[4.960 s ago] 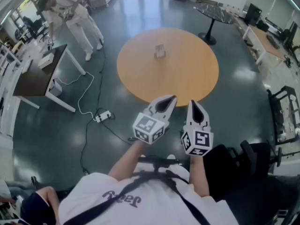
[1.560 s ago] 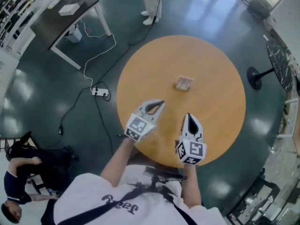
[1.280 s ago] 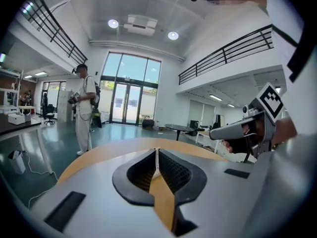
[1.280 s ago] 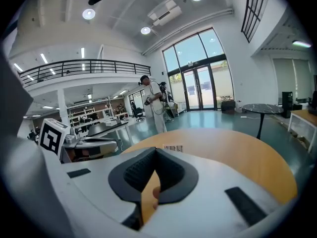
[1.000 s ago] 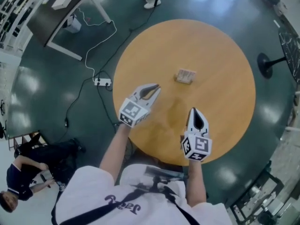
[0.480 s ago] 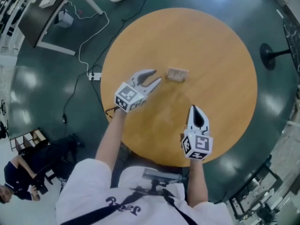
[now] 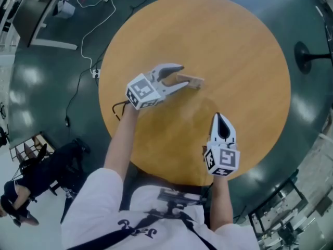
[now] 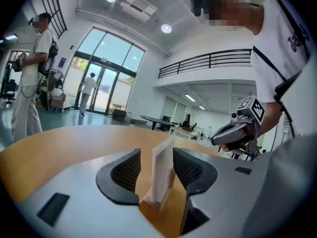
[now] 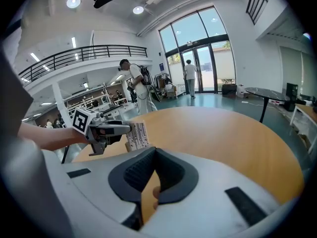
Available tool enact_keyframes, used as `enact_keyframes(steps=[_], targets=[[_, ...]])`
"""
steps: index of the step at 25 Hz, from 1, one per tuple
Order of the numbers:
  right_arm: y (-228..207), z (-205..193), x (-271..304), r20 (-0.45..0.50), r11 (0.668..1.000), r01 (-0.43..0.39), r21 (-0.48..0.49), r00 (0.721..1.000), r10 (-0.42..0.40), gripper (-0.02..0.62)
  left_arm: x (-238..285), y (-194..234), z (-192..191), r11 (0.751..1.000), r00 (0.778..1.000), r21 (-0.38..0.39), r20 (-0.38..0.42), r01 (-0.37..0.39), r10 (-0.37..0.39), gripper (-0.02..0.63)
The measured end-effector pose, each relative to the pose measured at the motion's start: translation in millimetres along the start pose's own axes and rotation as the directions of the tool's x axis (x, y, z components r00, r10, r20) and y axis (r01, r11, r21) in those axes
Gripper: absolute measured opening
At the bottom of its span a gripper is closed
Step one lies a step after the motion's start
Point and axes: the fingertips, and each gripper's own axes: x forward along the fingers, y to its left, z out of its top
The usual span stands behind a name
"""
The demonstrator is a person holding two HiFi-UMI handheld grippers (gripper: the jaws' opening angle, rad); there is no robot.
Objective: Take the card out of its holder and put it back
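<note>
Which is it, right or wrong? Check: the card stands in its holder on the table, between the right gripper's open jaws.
Wrong gripper. The card stands in its holder on the table, between the left gripper's open jaws, which have just been opening; the left gripper view shows it.

Bright daylight from tall windows (image 8: 99,68), glare patches on floor (image 7: 30,78), fisheye-bent edges, sharp focus
</note>
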Motion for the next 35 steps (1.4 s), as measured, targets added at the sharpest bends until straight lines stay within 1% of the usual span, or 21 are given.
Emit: enact_keyframes(steps=[3,7,9,11,14,18,21,24,27,31,33,35], targets=[[-9,-3,1,-0.015,1.000,0.000,0.001,1.000,0.000,0.020,12,-11,-3,0.998,0.998,0.006,-0.009,0.059,-0.059,0.202],[-17,-4,0,-0.023,1.000,0.002,0.005,1.000,-0.002,0.020,21,-27,2,0.989,0.989,0.021,0.008,0.148,-0.148,0.195],[-21,-5,2,-0.028,1.000,0.005,0.010,1.000,-0.004,0.020,24,-28,6,0.984,0.984,0.026,0.016,0.175,-0.176,0.177],[-22,-7,6,-0.034,1.000,0.010,0.015,0.999,-0.009,0.020,24,-24,7,0.978,0.979,0.038,0.014,0.205,-0.205,0.133],[-19,-10,8,-0.041,1.000,0.014,0.014,0.999,-0.013,0.020,23,-25,6,0.963,0.964,0.059,0.011,0.264,-0.265,0.093],[-14,-9,2,-0.037,1.000,0.014,0.011,0.999,-0.014,0.020,26,-33,10,0.944,0.948,0.089,-0.010,0.319,-0.319,0.044],[-5,-8,-1,-0.028,1.000,0.001,0.001,1.000,-0.001,0.020,32,-36,7,0.921,0.929,0.115,-0.053,0.371,-0.367,0.031],[9,-7,-3,-0.023,1.000,-0.010,-0.017,1.000,0.010,0.020,31,-36,4,0.900,0.908,0.127,-0.089,0.417,-0.408,0.029],[16,-4,-9,-0.011,1.000,-0.007,-0.030,1.000,0.007,0.020,30,-34,10,0.891,0.901,0.139,-0.104,0.432,-0.421,0.029],[21,1,-21,0.016,0.999,0.000,-0.037,1.000,0.001,0.020,22,-33,32,0.887,0.903,0.169,-0.107,0.429,-0.416,0.028],[23,6,-27,0.035,0.999,0.002,-0.041,0.999,0.000,0.020,16,-35,50,0.887,0.907,0.188,-0.090,0.422,-0.412,0.028],[28,16,-34,0.064,0.999,0.003,-0.037,0.998,0.000,0.020,6,-37,70,0.890,0.910,0.195,-0.053,0.413,-0.411,0.029]])
